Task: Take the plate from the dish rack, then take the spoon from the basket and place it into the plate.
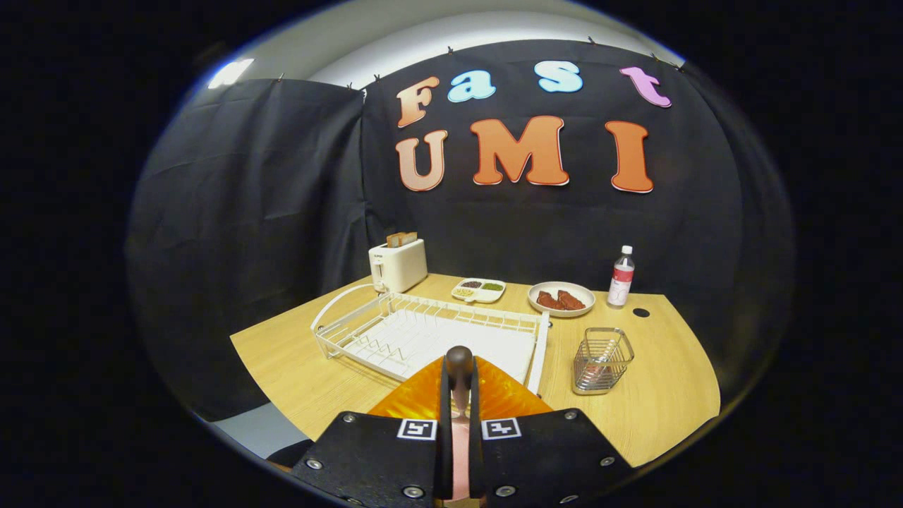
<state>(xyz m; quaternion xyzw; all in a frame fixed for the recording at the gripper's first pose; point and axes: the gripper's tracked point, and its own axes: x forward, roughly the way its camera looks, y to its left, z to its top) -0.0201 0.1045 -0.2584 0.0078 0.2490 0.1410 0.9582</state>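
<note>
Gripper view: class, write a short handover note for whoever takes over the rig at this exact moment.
Gripper: fingers shut on the spoon, its rounded end sticking out past the tips.
Plate: out of the dish rack, lying just ahead of and under the fingers, at the rack's near edge.
Basket: on the table, beside the rack.
Done: plate taken out, spoon picked up.
Left: lower the spoon and release it into the plate.
</note>
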